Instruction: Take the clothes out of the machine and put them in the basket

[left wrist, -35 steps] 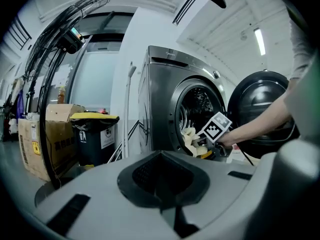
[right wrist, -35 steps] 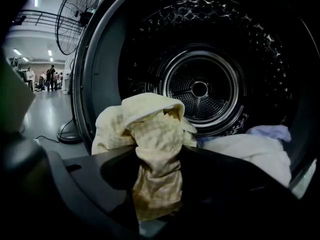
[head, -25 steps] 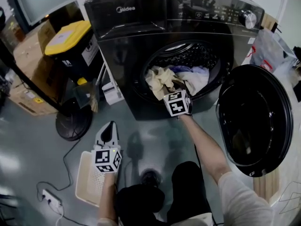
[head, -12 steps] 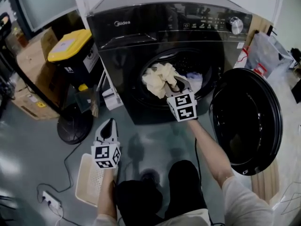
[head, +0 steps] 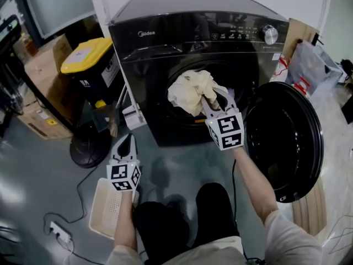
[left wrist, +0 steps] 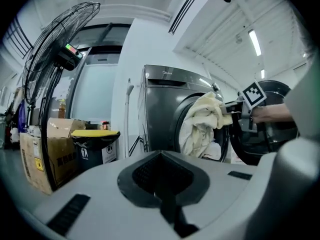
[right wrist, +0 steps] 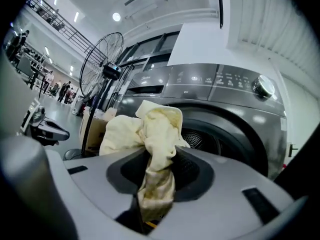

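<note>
Cream cloth (head: 190, 90) hangs pinched in right gripper (head: 208, 100) at washer (head: 165, 43) mouth; likely next, carry to basket (head: 105, 206), lower left; left gripper (head: 127, 142) jaws pressed together, empty.

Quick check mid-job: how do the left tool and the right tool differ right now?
The right tool is clamped on a cream garment; the left tool has its jaws together on nothing. The right tool is up at the door opening of the washer; the left tool sits lower, by the white basket. Both point toward the washer.
</note>
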`<state>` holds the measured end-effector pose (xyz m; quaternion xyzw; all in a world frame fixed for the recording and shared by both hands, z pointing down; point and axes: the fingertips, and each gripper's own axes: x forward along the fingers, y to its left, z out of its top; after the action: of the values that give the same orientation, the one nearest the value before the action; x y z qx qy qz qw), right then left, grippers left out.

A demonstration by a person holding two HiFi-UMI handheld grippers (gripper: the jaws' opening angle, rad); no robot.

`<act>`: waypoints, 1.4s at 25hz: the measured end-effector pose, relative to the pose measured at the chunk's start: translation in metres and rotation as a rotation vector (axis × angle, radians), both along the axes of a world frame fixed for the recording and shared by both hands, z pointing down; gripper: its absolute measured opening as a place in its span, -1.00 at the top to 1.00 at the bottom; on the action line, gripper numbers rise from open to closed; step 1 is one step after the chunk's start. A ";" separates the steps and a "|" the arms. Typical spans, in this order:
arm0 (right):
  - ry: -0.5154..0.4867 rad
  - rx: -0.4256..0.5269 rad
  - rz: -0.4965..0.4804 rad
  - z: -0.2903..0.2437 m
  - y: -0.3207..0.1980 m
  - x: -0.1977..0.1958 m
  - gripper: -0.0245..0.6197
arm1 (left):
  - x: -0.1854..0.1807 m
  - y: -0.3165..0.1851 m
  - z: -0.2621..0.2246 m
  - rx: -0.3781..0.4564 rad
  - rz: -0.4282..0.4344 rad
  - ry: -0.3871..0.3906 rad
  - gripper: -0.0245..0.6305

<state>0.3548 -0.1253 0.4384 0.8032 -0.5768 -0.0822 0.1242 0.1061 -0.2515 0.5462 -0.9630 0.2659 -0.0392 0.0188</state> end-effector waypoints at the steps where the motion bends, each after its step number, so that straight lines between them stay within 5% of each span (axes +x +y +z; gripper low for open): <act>1: 0.000 0.001 -0.006 -0.001 0.006 -0.005 0.50 | -0.001 0.000 -0.002 0.000 -0.004 0.004 0.87; 8: 0.000 -0.010 -0.095 0.000 0.029 -0.050 0.50 | -0.012 0.005 -0.016 0.007 -0.030 0.028 0.87; 17: -0.010 -0.018 -0.312 0.008 -0.012 -0.132 0.51 | -0.072 -0.002 -0.011 0.006 -0.147 0.011 0.87; 35: -0.222 0.014 -0.952 0.030 -0.124 -0.404 0.51 | -0.365 -0.008 0.008 -0.006 -0.701 -0.054 0.87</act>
<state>-0.0497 -0.2498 0.4689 0.4551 -0.8892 -0.0477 0.0054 -0.2589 -0.2597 0.5541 -0.8118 0.5797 -0.0694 0.0087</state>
